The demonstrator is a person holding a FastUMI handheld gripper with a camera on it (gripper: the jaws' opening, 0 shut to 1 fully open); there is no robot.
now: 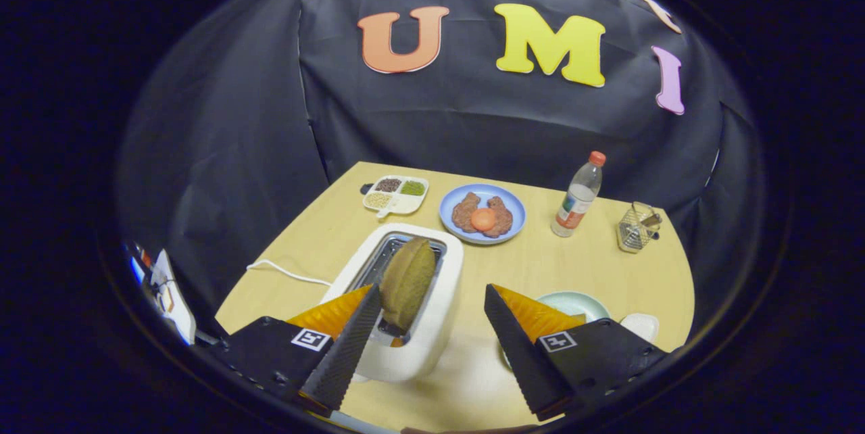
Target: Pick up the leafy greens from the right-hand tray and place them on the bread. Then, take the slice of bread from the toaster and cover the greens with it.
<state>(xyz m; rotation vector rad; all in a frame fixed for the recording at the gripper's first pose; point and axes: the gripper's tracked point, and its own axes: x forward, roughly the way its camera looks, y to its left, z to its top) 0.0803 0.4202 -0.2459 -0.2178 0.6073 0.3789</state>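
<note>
White plastic forms the body of the toaster point(405, 326), which sits just ahead of the tongs point(432, 302), its near end lying between the two spread tips. A brown slice of bread point(407, 282) stands upright in the toaster's slot, rising well above the rim, close beside the left finger's tip; whether that tip touches it cannot be told. The tongs are wide open and hold nothing: the left finger point(348, 346) reaches along the toaster's left side, while the right finger point(517, 346) sits well apart from the toaster, over bare wood. A white cord point(284, 272) trails from the toaster out to the left across the pale wooden table point(581, 265).

Just beyond the right finger, partly hidden behind it, sits a pale green plate point(574, 300), with a small white object point(642, 324) beside it on the right. Farther ahead, beyond the toaster, a blue plate point(449, 207) carries brown patties topped with an orange round slice point(484, 219). To its left lies a white divided tray point(404, 204) with dark, green and pale fillings in separate compartments. To the right of the blue plate stands an upright clear bottle with a red cap point(580, 196), and farther right a small wire basket point(635, 228).
</note>
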